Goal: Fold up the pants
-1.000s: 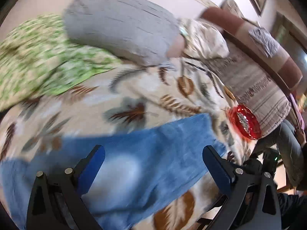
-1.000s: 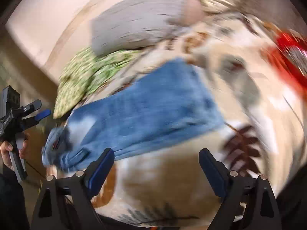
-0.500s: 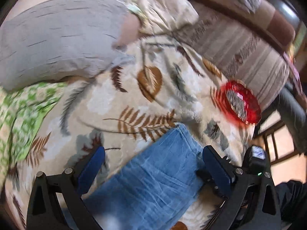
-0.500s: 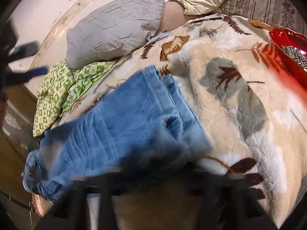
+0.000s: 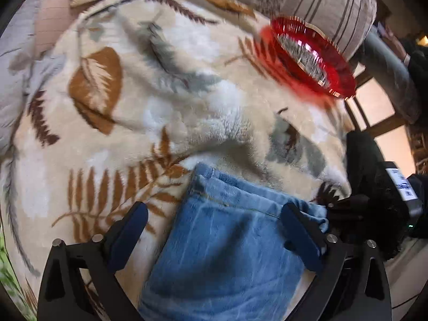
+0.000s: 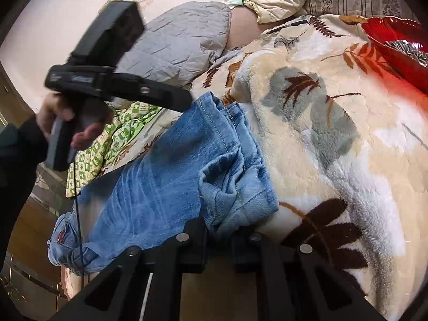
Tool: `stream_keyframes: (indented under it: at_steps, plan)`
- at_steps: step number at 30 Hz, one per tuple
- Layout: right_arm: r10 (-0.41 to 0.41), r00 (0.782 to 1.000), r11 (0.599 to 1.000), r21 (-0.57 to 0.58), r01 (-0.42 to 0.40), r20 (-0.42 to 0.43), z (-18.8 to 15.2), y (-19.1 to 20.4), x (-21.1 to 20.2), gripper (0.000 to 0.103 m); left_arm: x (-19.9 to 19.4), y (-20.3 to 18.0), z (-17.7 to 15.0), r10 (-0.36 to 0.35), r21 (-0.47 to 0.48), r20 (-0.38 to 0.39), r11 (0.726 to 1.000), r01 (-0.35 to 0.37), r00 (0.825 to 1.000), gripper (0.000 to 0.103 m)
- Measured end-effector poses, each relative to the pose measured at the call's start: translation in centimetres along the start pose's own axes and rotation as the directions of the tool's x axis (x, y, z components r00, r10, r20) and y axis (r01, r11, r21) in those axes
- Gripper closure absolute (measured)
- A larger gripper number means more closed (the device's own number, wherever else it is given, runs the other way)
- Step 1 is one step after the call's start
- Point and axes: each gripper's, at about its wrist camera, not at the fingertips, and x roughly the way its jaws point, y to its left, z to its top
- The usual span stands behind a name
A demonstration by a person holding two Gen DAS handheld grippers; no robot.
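Note:
Blue denim pants lie across a leaf-patterned fleece blanket, with the leg hems toward the blanket's middle. My right gripper is shut on the near hem corner of the pants, and the cloth bunches up there. My left gripper is open and hovers over the far hem end of the pants. The left gripper also shows in the right wrist view, held in a hand just above the far hem corner.
A red glass dish with something shiny in it sits on the blanket beyond the hems. A grey quilted pillow, a green patterned cloth and a striped cushion lie around. The bed edge is near my right gripper.
My right gripper came down and shut on the hem corner. My left gripper swung along the pants to the hem end and stayed open.

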Motion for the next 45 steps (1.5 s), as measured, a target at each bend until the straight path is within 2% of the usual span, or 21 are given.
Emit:
stream_keyframes:
  at_steps: [1, 3, 4, 6, 9, 10, 12, 15, 19, 22, 26, 28, 32, 34, 37, 38, 39, 40, 41, 42, 45]
  plan:
    - [0.003, 1.000, 1.000, 0.001, -0.003, 0.000, 0.0, 0.0, 0.1, 0.090, 0.8, 0.1, 0.2, -0.018, -0.009, -0.030, 1.000, 0.018, 0.999, 0.026]
    - [0.008, 1.000, 1.000, 0.003, -0.008, 0.000, 0.0, -0.1, 0.2, 0.090, 2.6, 0.4, 0.4, -0.024, -0.026, -0.084, 0.999, 0.022, 0.996, 0.041]
    - [0.010, 1.000, 1.000, 0.005, -0.010, 0.000, -0.1, -0.1, 0.2, 0.090, 3.4, 0.6, 0.4, -0.014, -0.040, -0.105, 0.999, 0.010, 0.994, 0.042]
    - [0.009, 1.000, 1.000, 0.005, -0.009, -0.003, -0.1, -0.2, 0.2, 0.090, 4.0, 0.7, 0.4, -0.023, -0.066, -0.092, 0.998, 0.017, 0.995, 0.042]
    - [0.006, 1.000, 1.000, 0.005, -0.006, -0.005, -0.1, -0.2, 0.2, 0.090, 3.5, 0.2, 0.3, -0.010, -0.072, -0.074, 0.997, 0.005, 0.997, 0.083]
    - [0.002, 1.000, 1.000, 0.003, -0.002, -0.005, 0.0, -0.1, 0.2, 0.090, 3.3, -0.4, 0.2, -0.005, -0.061, -0.075, 0.998, 0.001, 0.997, 0.088]
    - [0.002, 1.000, 1.000, 0.005, -0.002, -0.003, 0.1, 0.0, 0.2, 0.091, 2.6, -1.6, -0.2, 0.045, -0.040, -0.057, 0.998, -0.048, 0.997, 0.089]
    - [-0.007, 1.000, 1.000, -0.028, 0.008, 0.012, 0.4, 0.7, -0.5, 0.092, -0.1, -2.7, -0.8, 0.069, -0.062, 0.055, 0.996, -0.066, 0.996, 0.089]
    - [0.003, 0.994, 0.992, -0.123, 0.011, 0.110, 2.0, 2.9, -3.2, 0.093, -4.7, -4.0, -0.8, 0.098, -0.087, 0.186, 0.993, -0.083, 0.978, 0.089]
    - [-0.004, 0.984, 0.988, -0.148, 0.030, 0.178, 4.1, 3.3, -5.0, 0.093, -7.3, -4.4, 1.1, 0.108, -0.088, 0.257, 0.992, -0.088, 0.960, 0.089]
    - [-0.094, 0.965, 0.988, -0.097, 0.121, 0.245, 7.7, 0.8, -6.8, 0.093, -7.5, -4.1, 6.0, 0.088, -0.078, 0.316, 0.995, -0.067, 0.945, 0.089]
    - [-0.175, 0.961, 0.978, -0.078, 0.195, 0.215, 9.3, -1.2, -6.3, 0.093, -5.7, -3.5, 8.5, 0.087, -0.084, 0.289, 0.994, -0.065, 0.953, 0.089]
    - [-0.251, 0.964, 0.965, -0.049, 0.256, 0.091, 10.4, -3.8, -3.4, 0.093, 1.0, -1.8, 11.1, 0.113, -0.147, 0.127, 0.985, -0.094, 0.985, 0.089]
    - [-0.289, 0.957, 0.955, -0.052, 0.291, 0.034, 9.9, -4.4, -1.7, 0.093, 3.1, -1.4, 11.3, 0.133, -0.165, 0.075, 0.979, -0.119, 0.988, 0.088]
    - [-0.292, 0.956, 0.956, -0.011, 0.292, -0.001, 9.7, -5.3, -1.0, 0.088, 3.4, -1.3, 11.3, 0.155, -0.189, 0.078, 0.972, -0.138, 0.985, 0.080]
    - [-0.291, 0.957, 0.957, 0.000, 0.291, -0.005, 9.9, -5.7, -1.2, 0.082, 2.8, -1.2, 11.3, 0.152, -0.201, 0.096, 0.971, -0.131, 0.984, 0.076]
    - [-0.294, 0.956, 0.956, 0.009, 0.294, -0.004, 10.1, -5.8, -1.5, 0.077, 2.0, -1.1, 11.2, 0.167, -0.214, 0.112, 0.967, -0.140, 0.980, 0.056]
    - [-0.310, 0.951, 0.951, 0.011, 0.310, 0.002, 10.0, -5.6, -2.1, 0.053, 0.9, -0.9, 11.1, 0.195, -0.239, 0.135, 0.958, -0.159, 0.972, 0.029]
    - [-0.315, 0.949, 0.949, 0.011, 0.315, 0.006, 9.8, -5.7, -2.4, 0.018, -0.8, -0.6, 10.6, 0.228, -0.282, 0.171, 0.944, -0.174, 0.959, 0.020]
    - [-0.309, 0.951, 0.951, 0.012, 0.308, 0.028, 9.5, -5.4, -3.2, 0.009, -2.0, -0.4, 10.2, 0.239, -0.308, 0.200, 0.936, -0.170, 0.950, 0.016]
    - [-0.286, 0.953, 0.957, -0.023, 0.289, 0.100, 8.4, -4.0, -5.9, 0.009, -7.0, 0.3, 7.6, 0.262, -0.399, 0.293, 0.907, -0.131, 0.919, 0.016]
